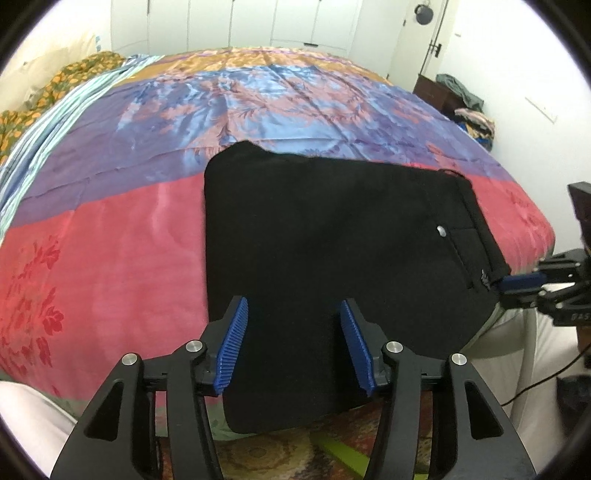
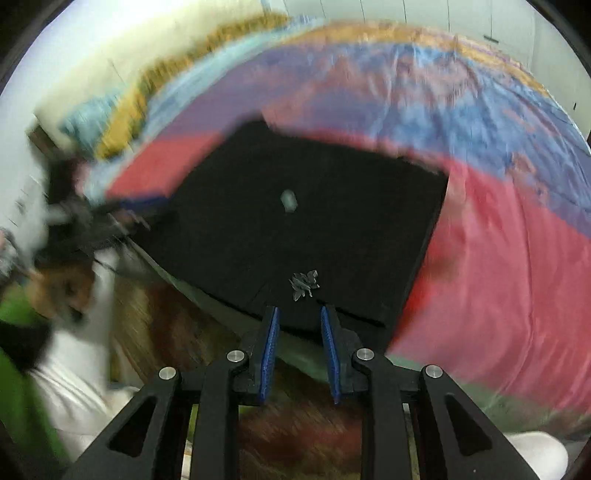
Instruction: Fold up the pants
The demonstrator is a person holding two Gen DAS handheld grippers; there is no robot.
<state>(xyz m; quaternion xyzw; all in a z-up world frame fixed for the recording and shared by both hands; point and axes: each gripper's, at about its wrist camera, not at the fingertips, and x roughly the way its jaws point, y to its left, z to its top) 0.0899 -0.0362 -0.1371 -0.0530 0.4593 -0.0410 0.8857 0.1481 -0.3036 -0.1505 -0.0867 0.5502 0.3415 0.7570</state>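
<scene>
Black pants [image 1: 332, 229], folded into a thick rectangle, lie on the near edge of the bed, and their lower end hangs over it. A pale button [image 1: 440, 230] sits by the waistband at the right. My left gripper [image 1: 293, 306] is open above the hanging end, its blue pads clear of the cloth. My right gripper [image 1: 517, 284] comes in from the right and pinches the waistband corner. In the blurred right wrist view, the right gripper [image 2: 299, 312] stands narrow on the edge of the pants [image 2: 314, 221], just below a small grey logo [image 2: 303, 284].
A glossy bedspread [image 1: 110, 240] in red, purple and blue covers the whole bed. White wardrobe doors [image 1: 295, 22] line the back wall. A dark cabinet with piled clothes [image 1: 458, 96] stands at the far right. A patterned rug [image 1: 280, 454] and a cable [image 1: 535, 384] lie below the bed's edge.
</scene>
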